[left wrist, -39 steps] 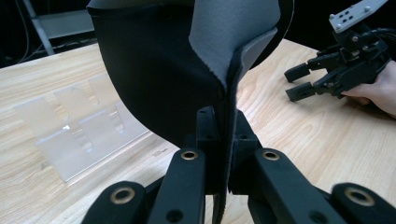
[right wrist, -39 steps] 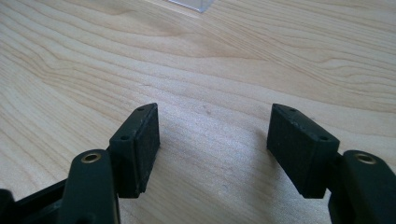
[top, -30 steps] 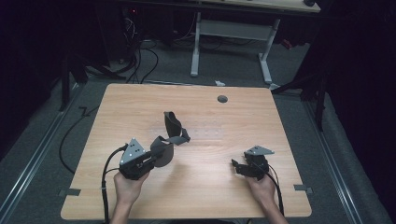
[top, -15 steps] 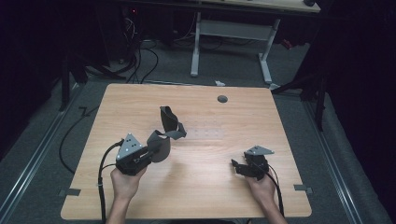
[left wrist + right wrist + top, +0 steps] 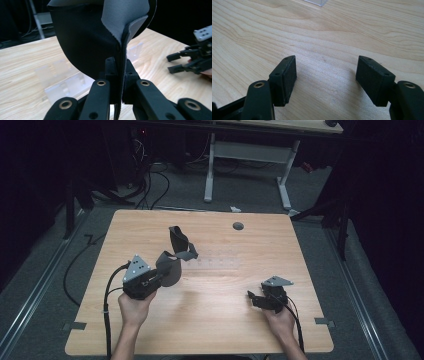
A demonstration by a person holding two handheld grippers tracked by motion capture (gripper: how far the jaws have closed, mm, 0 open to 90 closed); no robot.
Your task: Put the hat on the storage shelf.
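Left gripper [image 5: 156, 279]: your fingers clamp the grey fabric [image 5: 172, 260], lifted over the tabletop's [image 5: 225, 320] left half; a thin edge bite could slip. Right gripper [image 5: 256, 298]: fingers apart, empty, near the right front corner.

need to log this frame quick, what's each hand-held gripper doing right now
Left hand-held gripper: closed on the edge of the grey fabric piece, lifting it above the table.
Right hand-held gripper: open, holding nothing, low over the bare wood.
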